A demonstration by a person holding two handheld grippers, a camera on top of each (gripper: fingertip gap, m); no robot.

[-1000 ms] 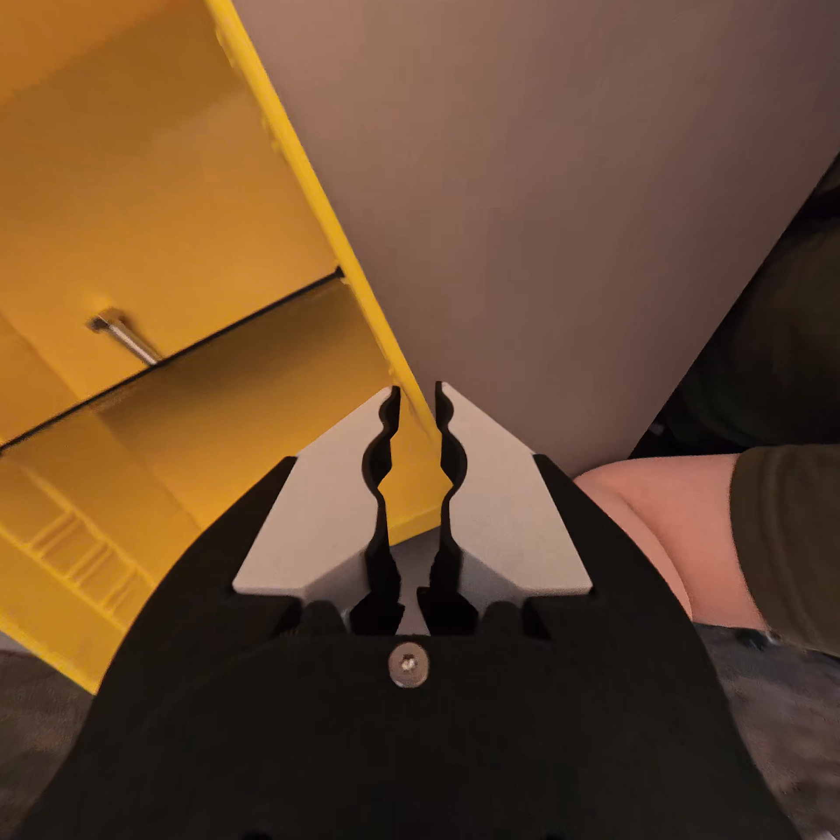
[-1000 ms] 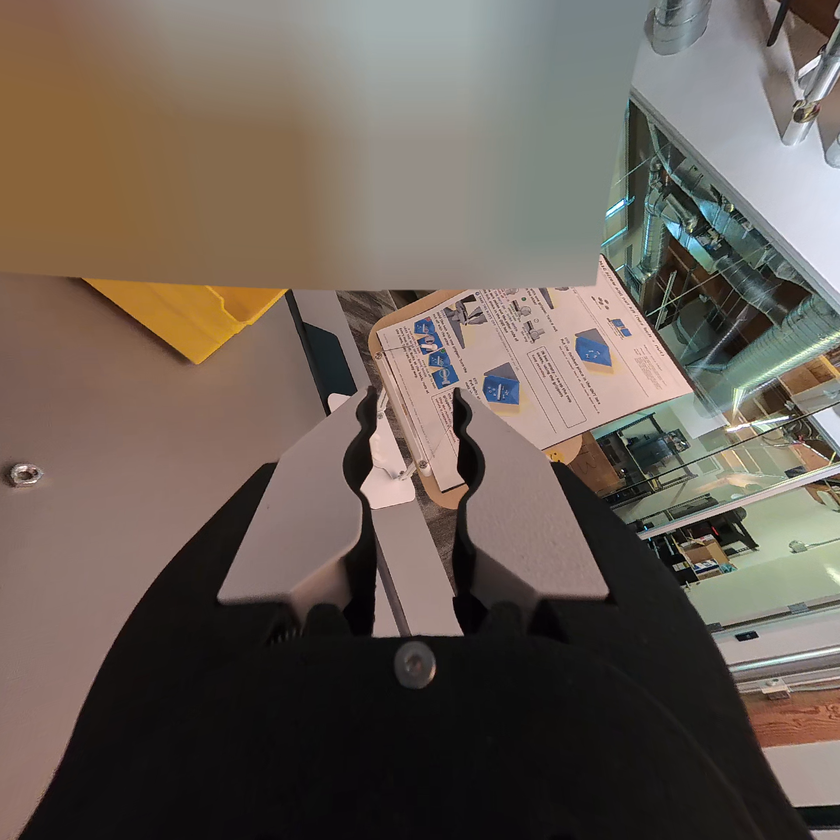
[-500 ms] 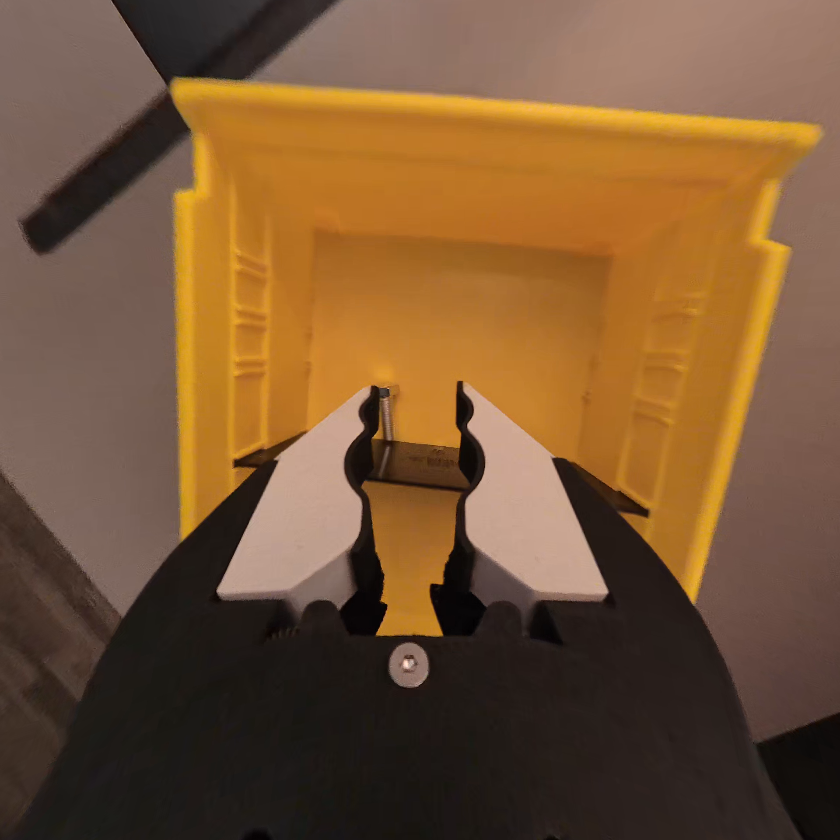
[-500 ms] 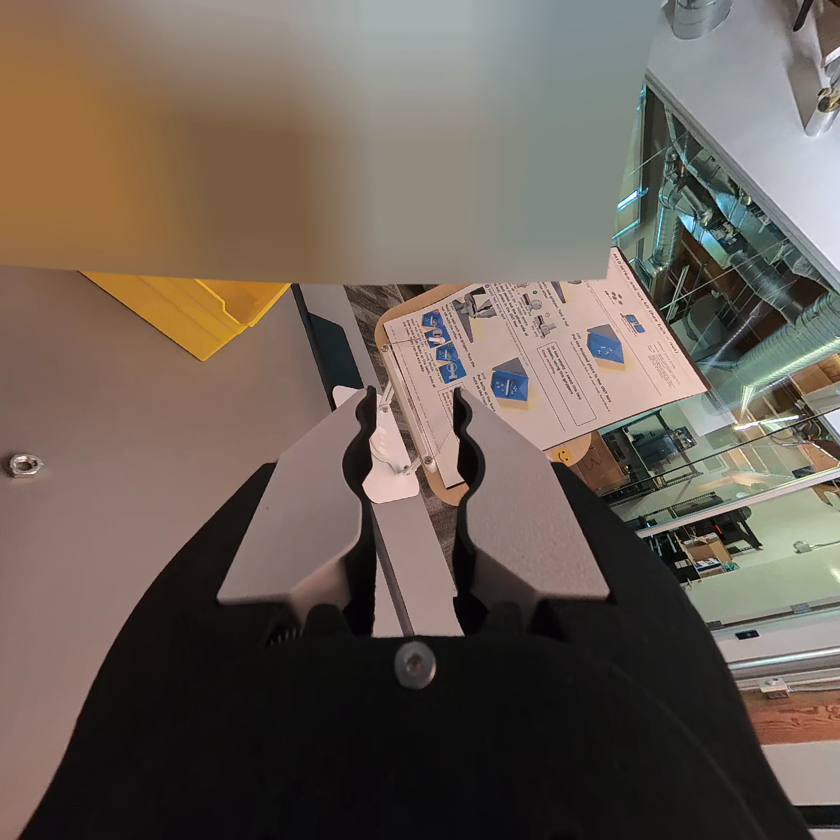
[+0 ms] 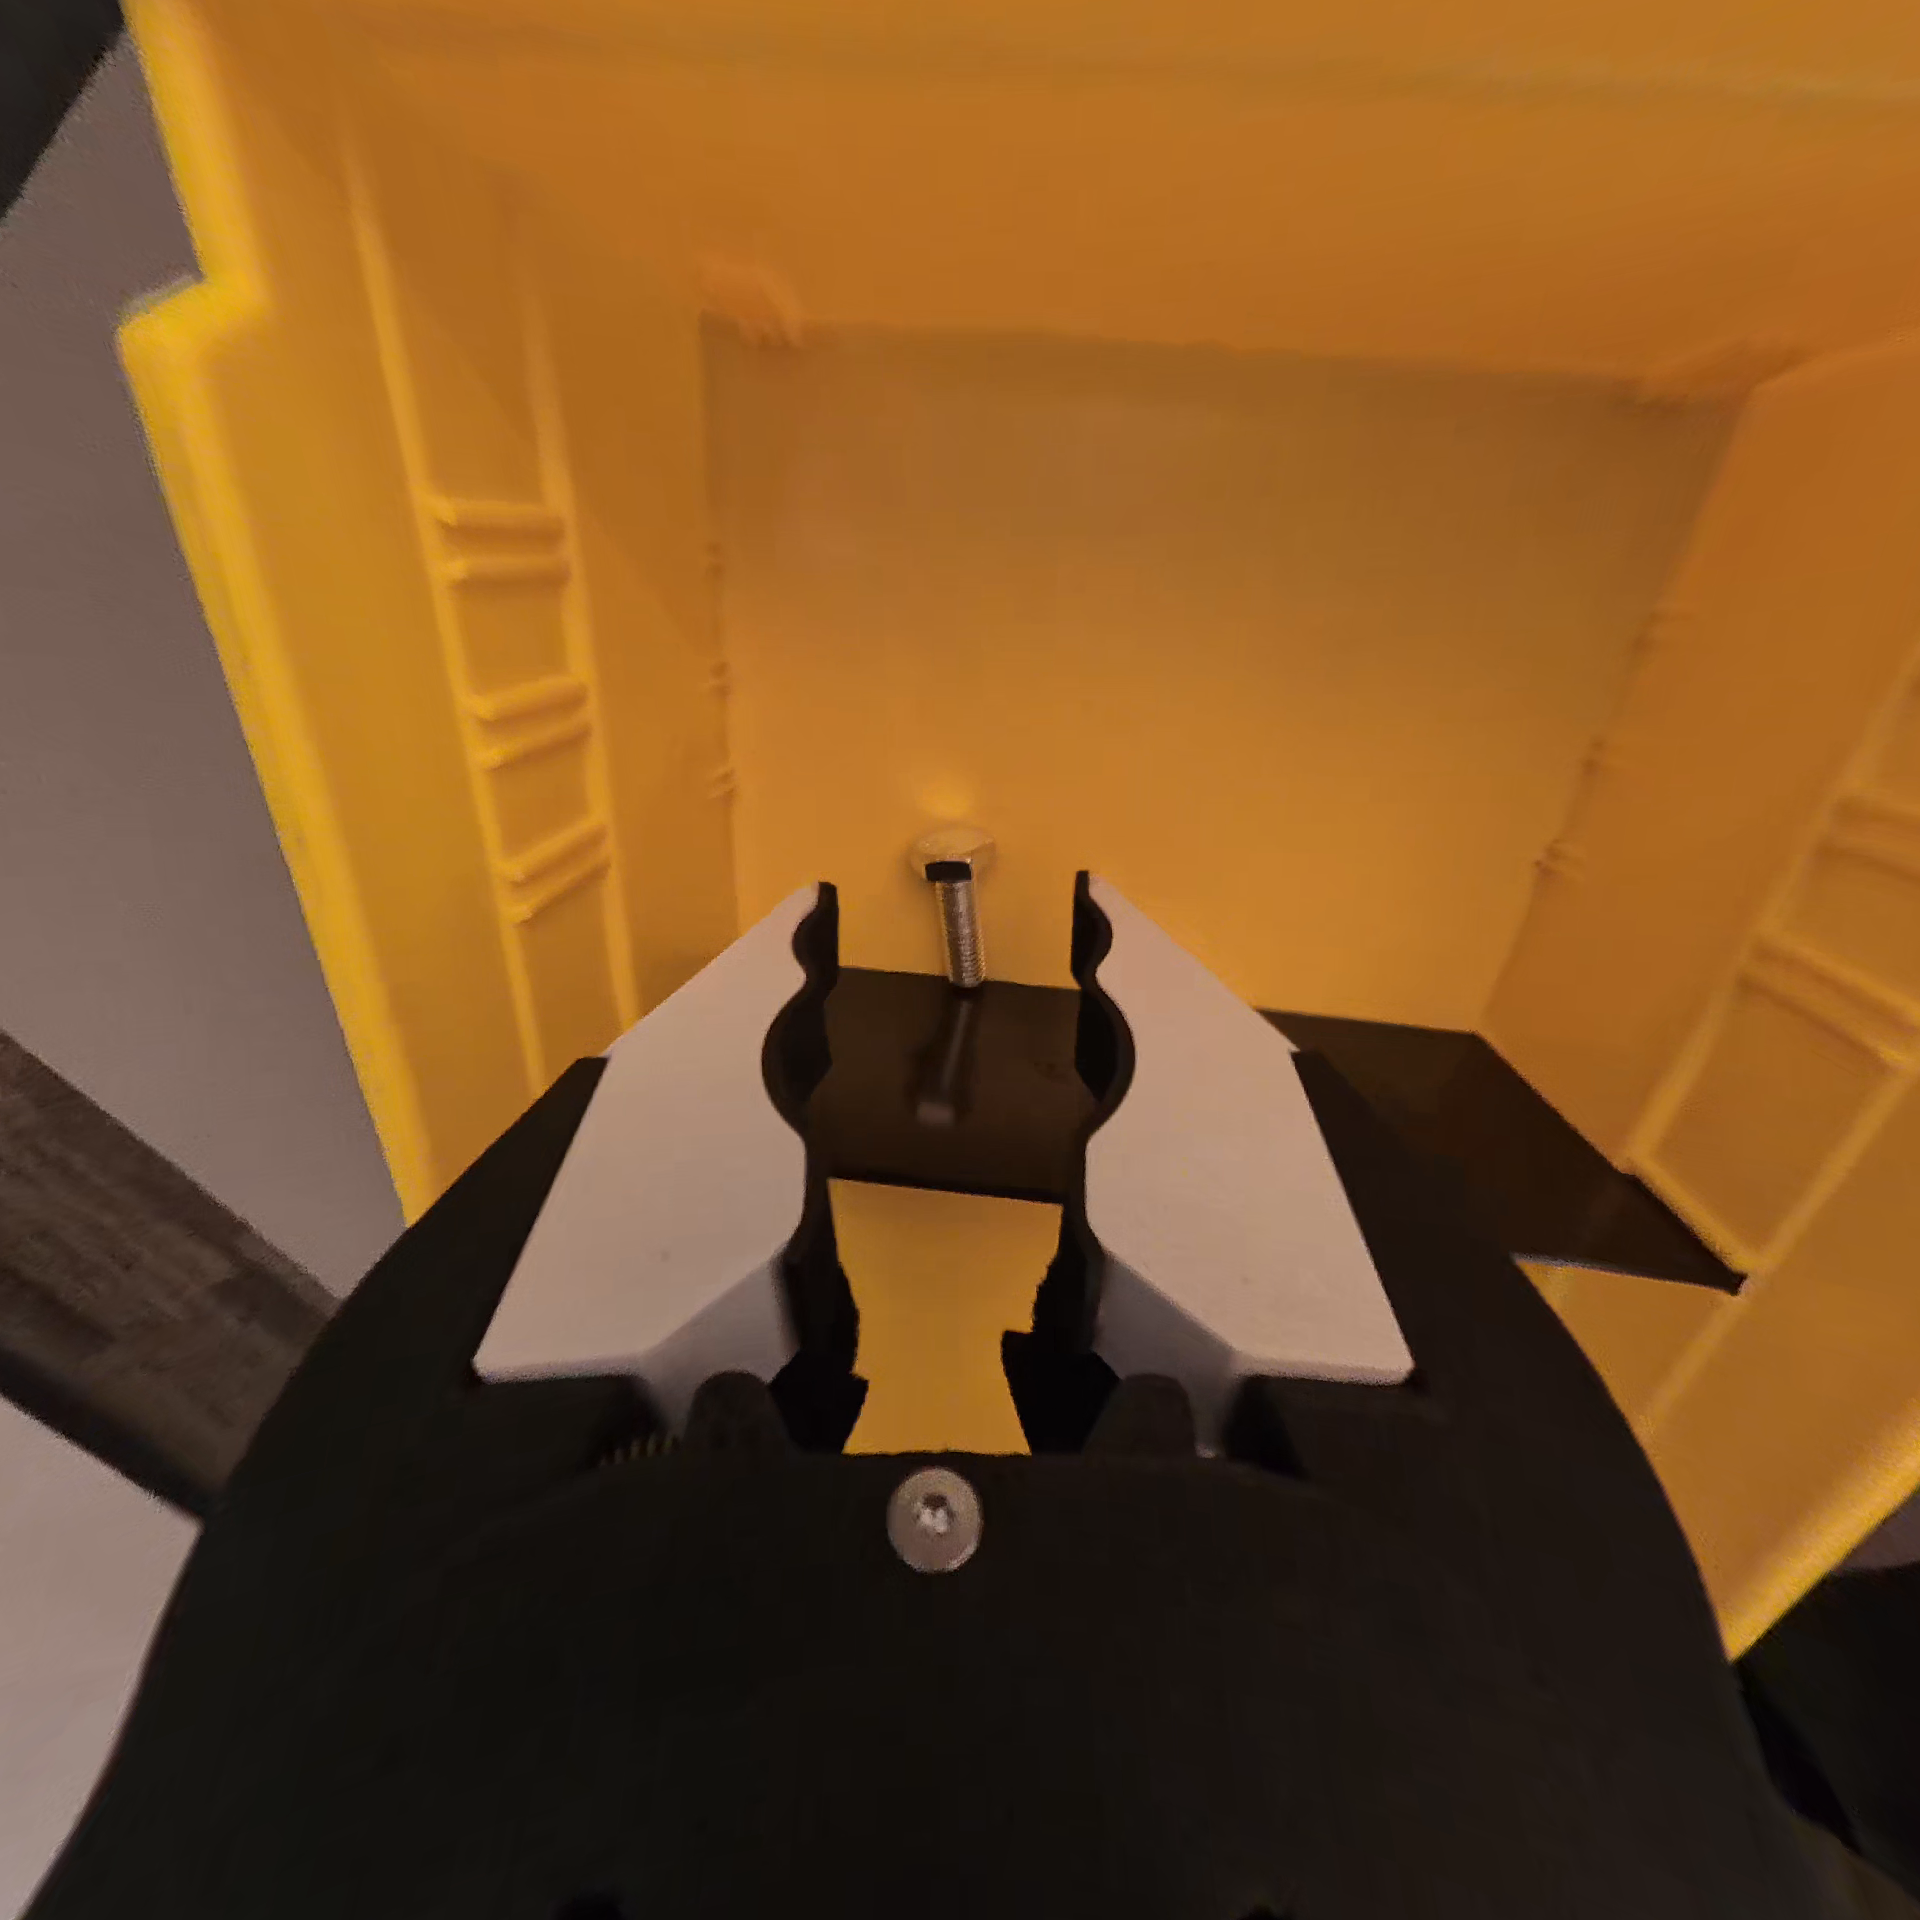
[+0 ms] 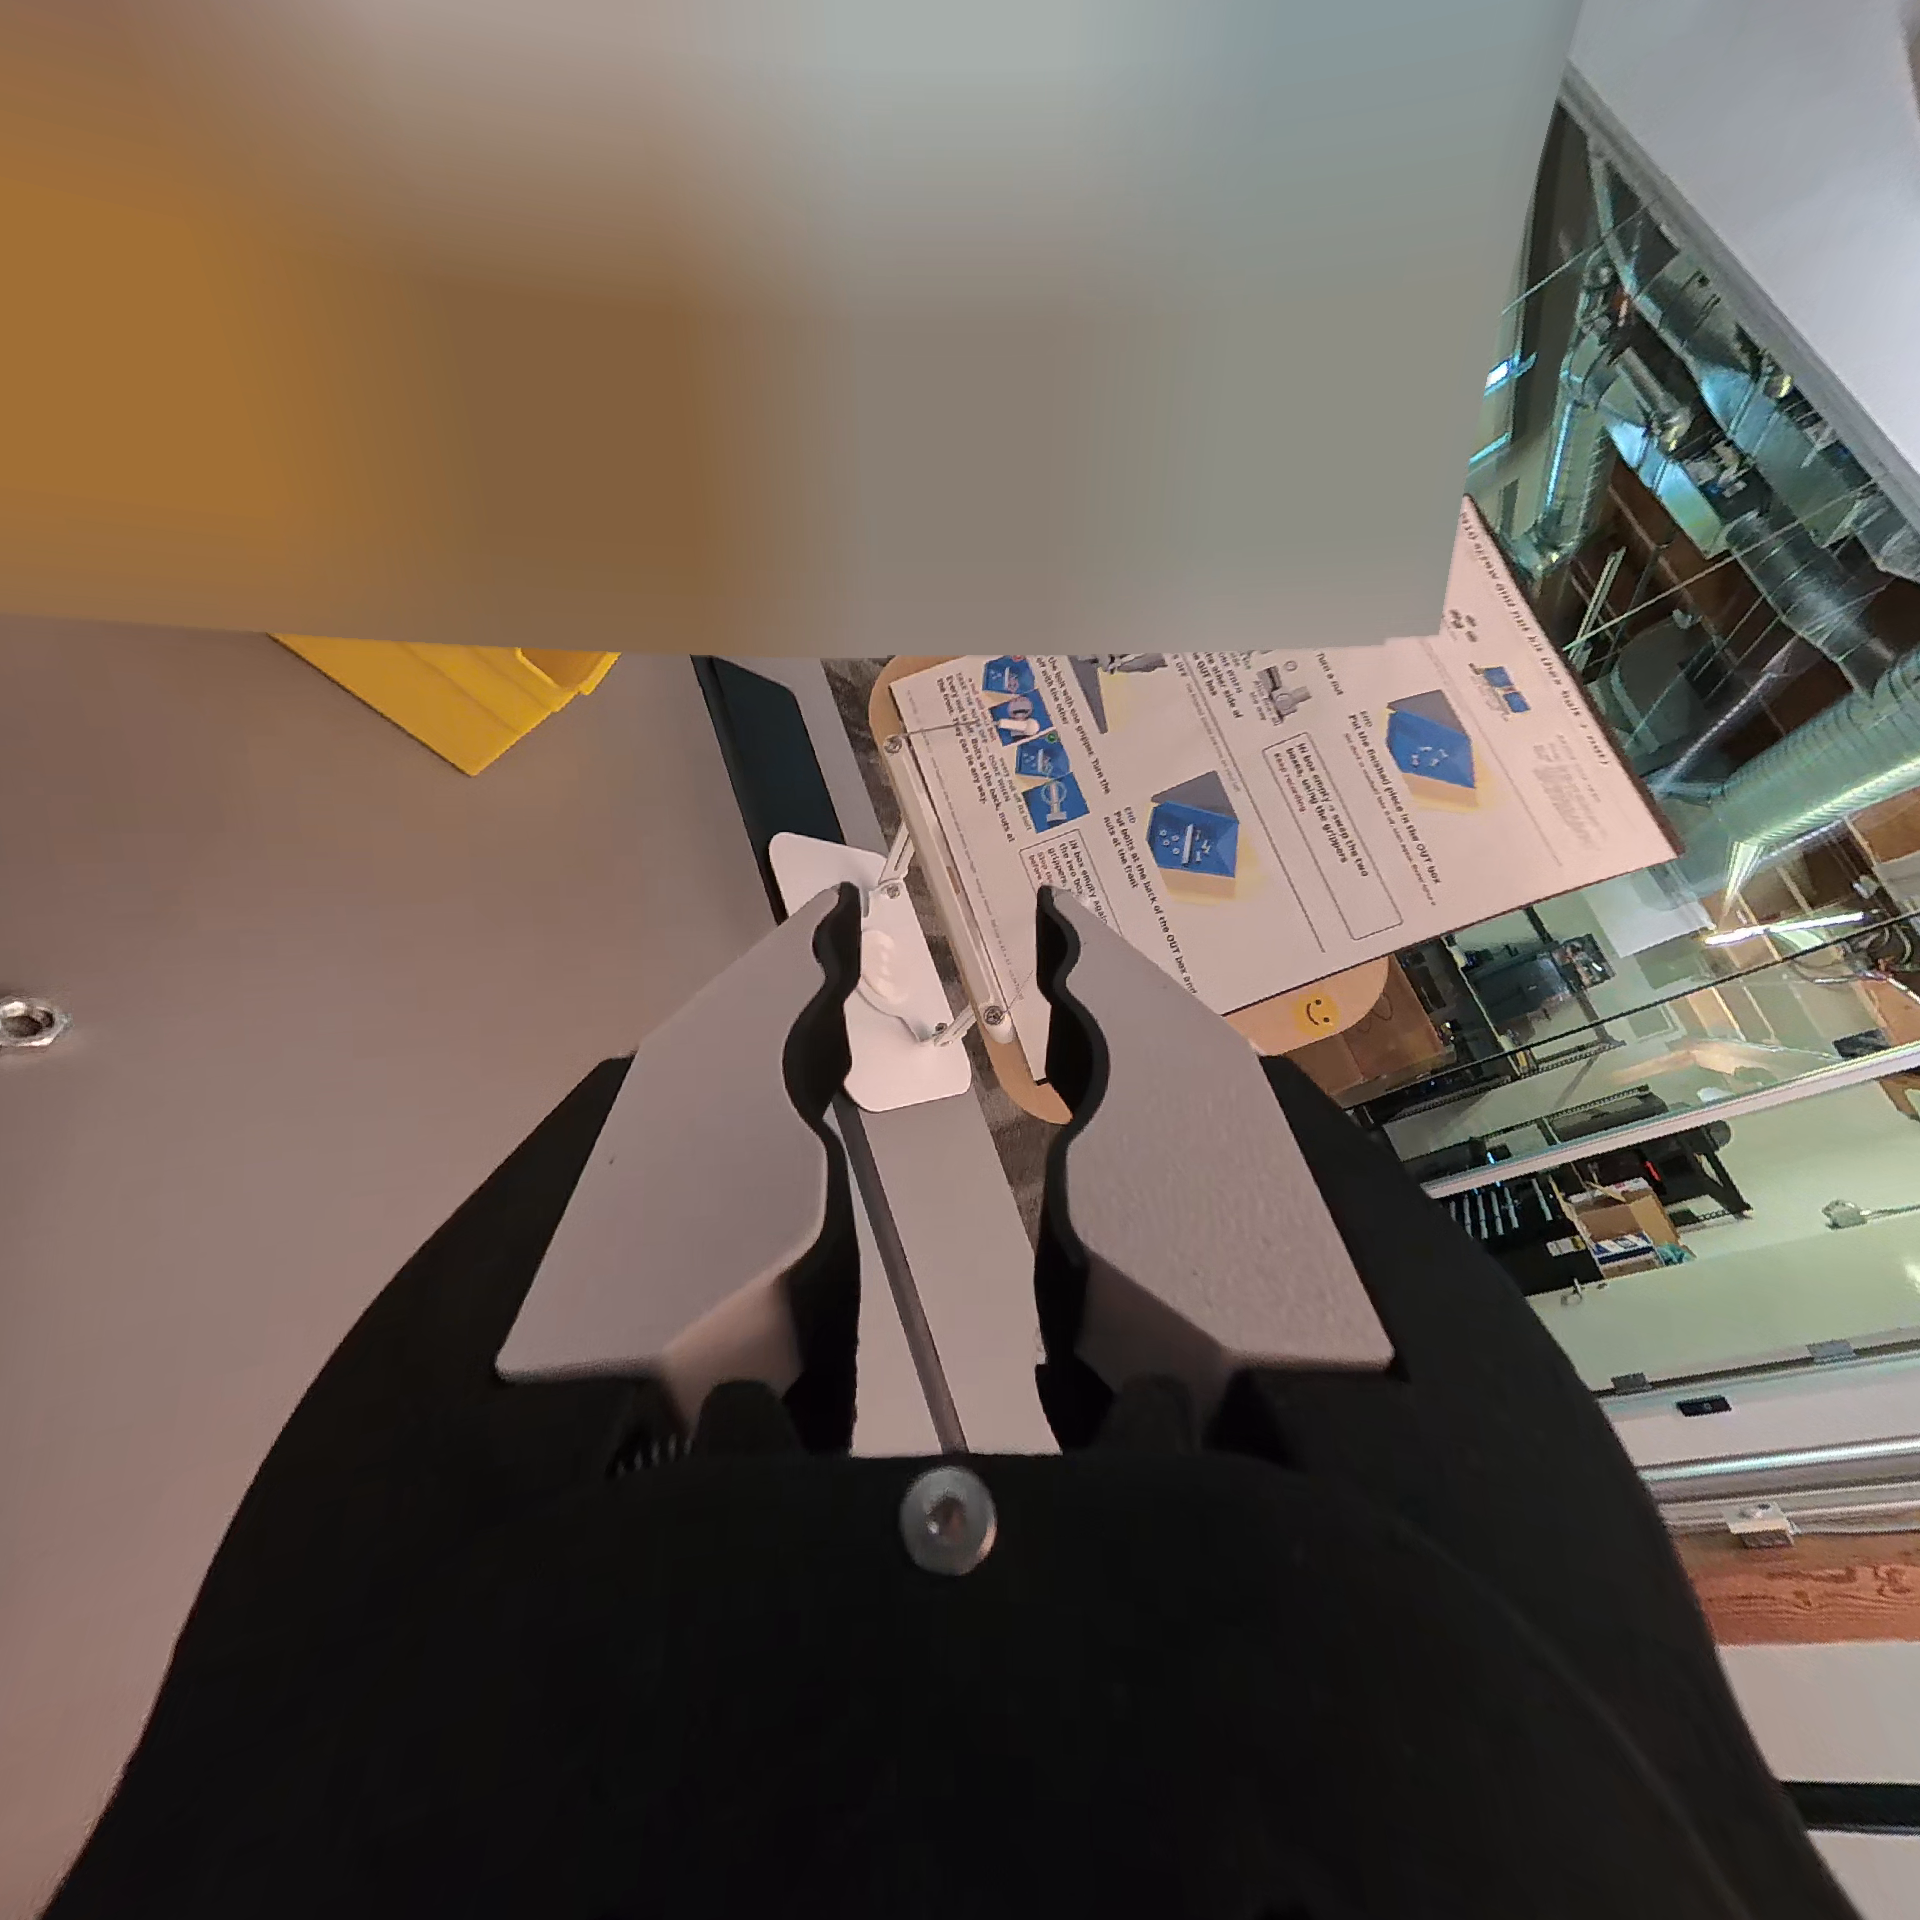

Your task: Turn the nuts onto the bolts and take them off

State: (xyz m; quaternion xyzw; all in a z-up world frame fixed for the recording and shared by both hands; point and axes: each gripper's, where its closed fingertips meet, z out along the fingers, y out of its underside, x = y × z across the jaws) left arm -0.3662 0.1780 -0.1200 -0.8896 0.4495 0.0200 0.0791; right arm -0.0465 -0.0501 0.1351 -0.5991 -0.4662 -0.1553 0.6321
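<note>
A silver bolt [image 5: 956, 914] lies on the floor of a yellow bin [image 5: 1195, 582], its hex head away from me, just behind a black divider [image 5: 935, 1081]. My left gripper [image 5: 951, 894] is open and empty above the bin, its fingertips on either side of the bolt and short of it. My right gripper [image 6: 945, 899] is open and empty over the grey table's edge. A silver nut [image 6: 26, 1023] lies on the grey table [image 6: 312, 987] at the far left of the right wrist view.
A corner of a yellow bin [image 6: 457, 696] sits on the table in the right wrist view. A printed instruction sheet on a board [image 6: 1247, 821] stands beyond the table edge on a white holder [image 6: 894, 997]. A blurred patch covers the top of that view. About 45 cm separates my left fingertips from my right. From either gripper's tips it is about 30 cm to the silver nut [image 6: 26, 1023].
My left gripper swung from the bin's outer rim to face into the bin, then moved down toward the bolt. The right gripper has barely shifted.
</note>
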